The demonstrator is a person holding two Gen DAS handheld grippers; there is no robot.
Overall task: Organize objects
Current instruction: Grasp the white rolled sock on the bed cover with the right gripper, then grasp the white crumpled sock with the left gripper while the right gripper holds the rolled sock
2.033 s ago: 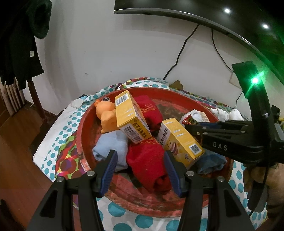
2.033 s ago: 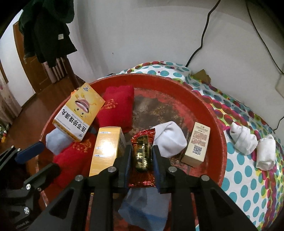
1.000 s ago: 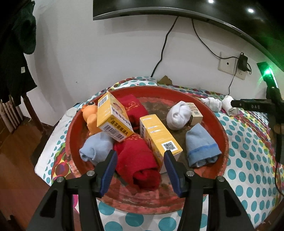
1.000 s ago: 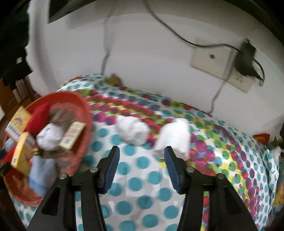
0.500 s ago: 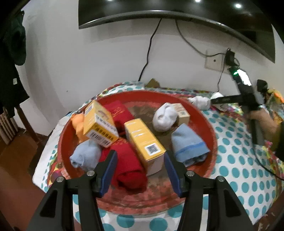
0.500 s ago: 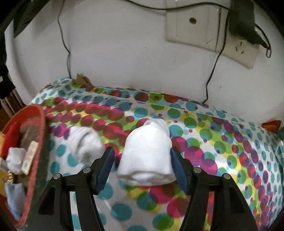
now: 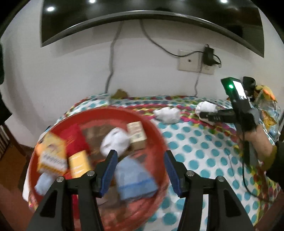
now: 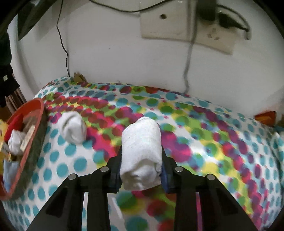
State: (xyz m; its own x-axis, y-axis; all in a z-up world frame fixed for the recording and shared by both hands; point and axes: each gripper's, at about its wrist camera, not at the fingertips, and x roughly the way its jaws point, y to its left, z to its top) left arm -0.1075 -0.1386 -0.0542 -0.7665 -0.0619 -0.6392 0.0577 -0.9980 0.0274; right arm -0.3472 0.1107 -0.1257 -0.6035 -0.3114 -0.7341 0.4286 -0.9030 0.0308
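My right gripper (image 8: 141, 168) is closing its jaws, and both pads press a rolled white sock (image 8: 141, 152) on the polka-dot cloth. A second white sock (image 8: 72, 128) lies to its left, near the red tray (image 8: 35, 113). In the left wrist view my left gripper (image 7: 140, 168) hovers open over the red tray (image 7: 156, 135), with a folded blue sock (image 7: 133, 179) below its fingers, untouched. The tray also holds a white sock (image 7: 115, 142), a small tan box (image 7: 136, 134), two yellow boxes (image 7: 51, 158) and red cloths. The right gripper (image 7: 202, 115) shows at far right.
The wall runs close behind the table, with a socket plate (image 8: 186, 30), a plugged charger and hanging cables. A dark screen (image 7: 142, 16) hangs above. Snack bags (image 7: 266, 106) lie at the right end. A hand (image 7: 257, 142) holds the right gripper.
The right gripper sank onto the white sock and its jaws closed against it. The left gripper swung right, so the tray now sits lower left and blurred.
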